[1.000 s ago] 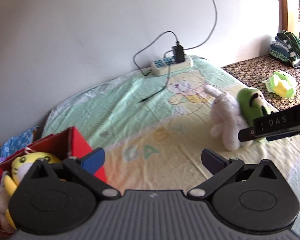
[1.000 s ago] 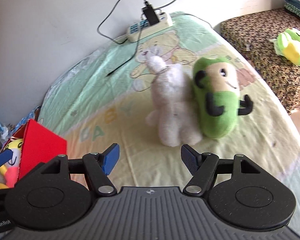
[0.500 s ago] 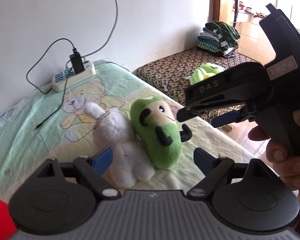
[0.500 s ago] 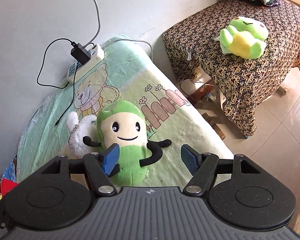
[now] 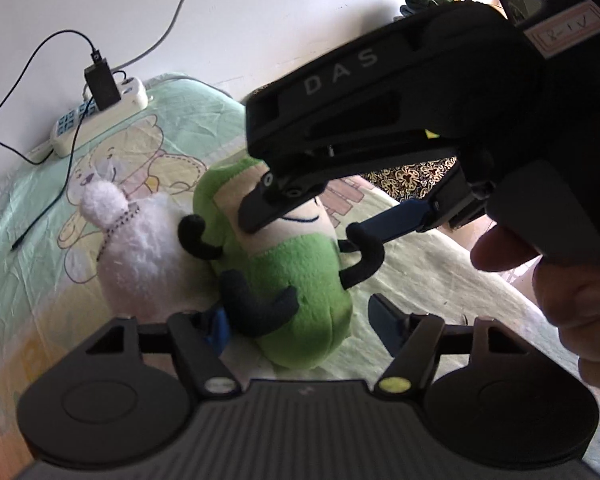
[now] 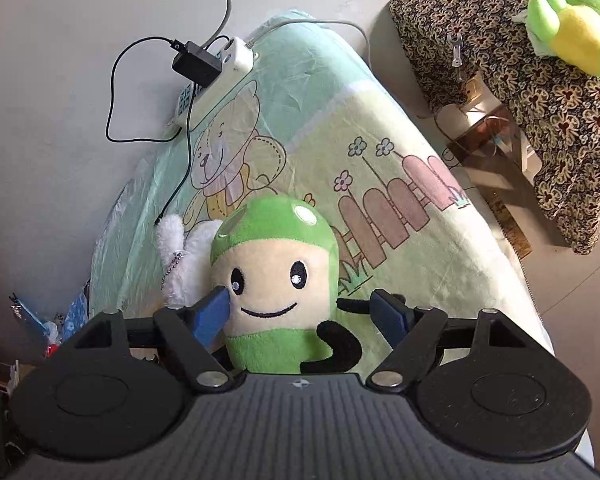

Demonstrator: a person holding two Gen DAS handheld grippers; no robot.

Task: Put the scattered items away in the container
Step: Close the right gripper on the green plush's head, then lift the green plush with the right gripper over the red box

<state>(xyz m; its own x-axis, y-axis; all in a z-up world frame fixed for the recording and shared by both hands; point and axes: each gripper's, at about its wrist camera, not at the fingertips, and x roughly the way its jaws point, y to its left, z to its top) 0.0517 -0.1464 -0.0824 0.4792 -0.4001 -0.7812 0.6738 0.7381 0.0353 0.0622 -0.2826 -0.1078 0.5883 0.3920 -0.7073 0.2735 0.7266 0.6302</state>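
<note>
- Clearly, the green plush toy (image 6: 276, 276) lies on the bed (image 6: 400, 240), face up, on a sheet printed with a bear and a fence.
- Just beside it, touching its side, lies a white plush toy (image 5: 140, 248) with a small bead chain.
- The right hand-held gripper (image 6: 304, 316) has its blue-padded fingers (image 6: 210, 314) spread apart on either side of the green toy's face; the near pad sits right at the cheek, while the other is clear of the toy.
- The left hand-held gripper (image 5: 300, 326) is also spread wide, low over the toy's lower body, clamped on nothing.
- A person's hand (image 5: 572, 280) holds the right tool's grip.
- A white power strip (image 6: 216, 76) with a black charger rests near the wall.
- A green and yellow frog plush (image 6: 576, 20) lies on a separate patterned surface, well apart.
</note>
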